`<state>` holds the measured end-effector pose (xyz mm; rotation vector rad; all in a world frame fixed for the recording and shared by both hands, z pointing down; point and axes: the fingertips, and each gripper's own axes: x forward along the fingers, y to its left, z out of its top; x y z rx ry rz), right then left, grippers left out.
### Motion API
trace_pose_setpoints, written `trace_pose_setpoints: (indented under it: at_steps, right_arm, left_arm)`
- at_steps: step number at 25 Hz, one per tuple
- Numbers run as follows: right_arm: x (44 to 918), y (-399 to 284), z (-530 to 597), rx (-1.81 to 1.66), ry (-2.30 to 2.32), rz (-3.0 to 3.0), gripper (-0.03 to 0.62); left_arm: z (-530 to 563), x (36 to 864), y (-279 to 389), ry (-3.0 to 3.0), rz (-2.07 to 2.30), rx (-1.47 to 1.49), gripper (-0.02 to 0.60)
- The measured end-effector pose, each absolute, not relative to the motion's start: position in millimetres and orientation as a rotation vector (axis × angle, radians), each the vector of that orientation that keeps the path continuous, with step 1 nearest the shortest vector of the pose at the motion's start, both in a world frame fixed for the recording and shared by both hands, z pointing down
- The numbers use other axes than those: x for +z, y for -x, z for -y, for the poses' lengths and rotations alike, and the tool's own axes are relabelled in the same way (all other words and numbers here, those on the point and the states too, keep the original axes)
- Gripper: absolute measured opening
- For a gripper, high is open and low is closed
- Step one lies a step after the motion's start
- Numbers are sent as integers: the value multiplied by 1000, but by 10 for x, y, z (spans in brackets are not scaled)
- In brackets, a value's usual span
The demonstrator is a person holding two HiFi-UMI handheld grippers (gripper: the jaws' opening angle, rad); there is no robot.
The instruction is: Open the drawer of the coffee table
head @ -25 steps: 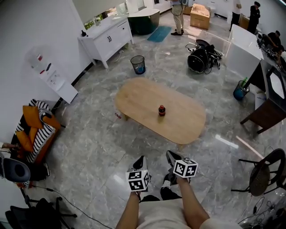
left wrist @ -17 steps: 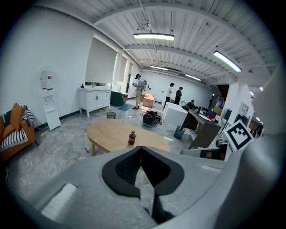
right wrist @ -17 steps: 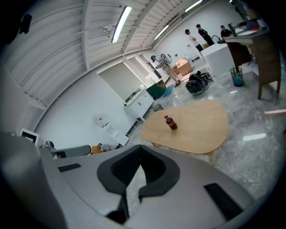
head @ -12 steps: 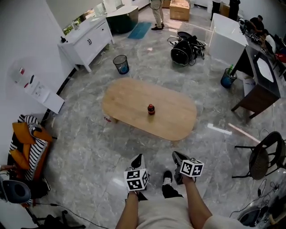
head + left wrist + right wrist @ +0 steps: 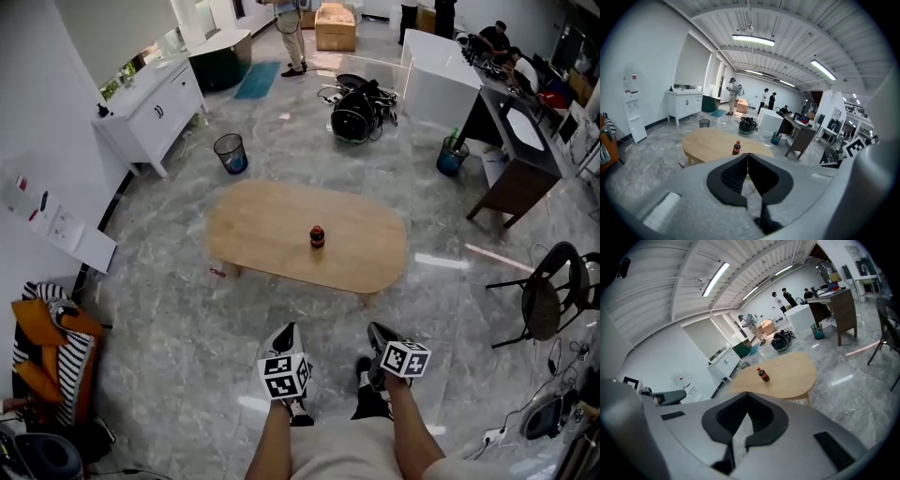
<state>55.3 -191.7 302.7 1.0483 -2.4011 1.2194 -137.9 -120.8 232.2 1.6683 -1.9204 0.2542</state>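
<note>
Grippers: left gripper [image 5: 290,328], right gripper [image 5: 374,329] — fingers closed, empty
Coffee table worktop [image 5: 262,225]: rounded edge, frame centre — bare floor [image 5: 187,319] all round

Beneath its top the coffee table [image 5: 272,225] is hidden, and the bottle [image 5: 317,236] label is illegibly small.

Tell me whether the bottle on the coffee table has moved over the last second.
No. The bottle stands at the same spot near the middle of the coffee table; only the camera's view has shifted.
</note>
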Motion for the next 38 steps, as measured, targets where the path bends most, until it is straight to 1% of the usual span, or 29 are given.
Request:
trace_pose_setpoints:
  at_steps: [5,9,13,17,22,29,32,38]
  right_arm:
    - [2952,-89,1532,1257,-1074,2469,15]
    - [3237,-177,1188,1307,-1166,2396,15]
    - [3587,-481,1049,1311,-1230,2338,15]
    - [4189,-693,939,1244,-1202,2294,15]
    - [4903,-1001,1333,1187,-1281,2256,15]
    - [5682,-784,1935,1124,-1278,2328,15]
    - [6076,-705,2195,1041,-1240,2374,15]
    - [6943,-601,2475,868,-1225,2421,15]
  left_arm:
    - [1194,2227,1729,-1810,1880,230,11]
    - [1024,2384,1939,-1905,1826,236,11]
    - [1069,2735,2002,-1973,1765,277,11]
    - [1134,3245,1990,-2051,1714,333,11]
    - [1498,3914,1931,-2034,1718,359,11]
    - [1971,4739,2208,-2001,1806,327,11]
    - [2138,5146,2267,-2029,1810,305,11]
    - [2212,6242,2468,-2075,1820,279,11]
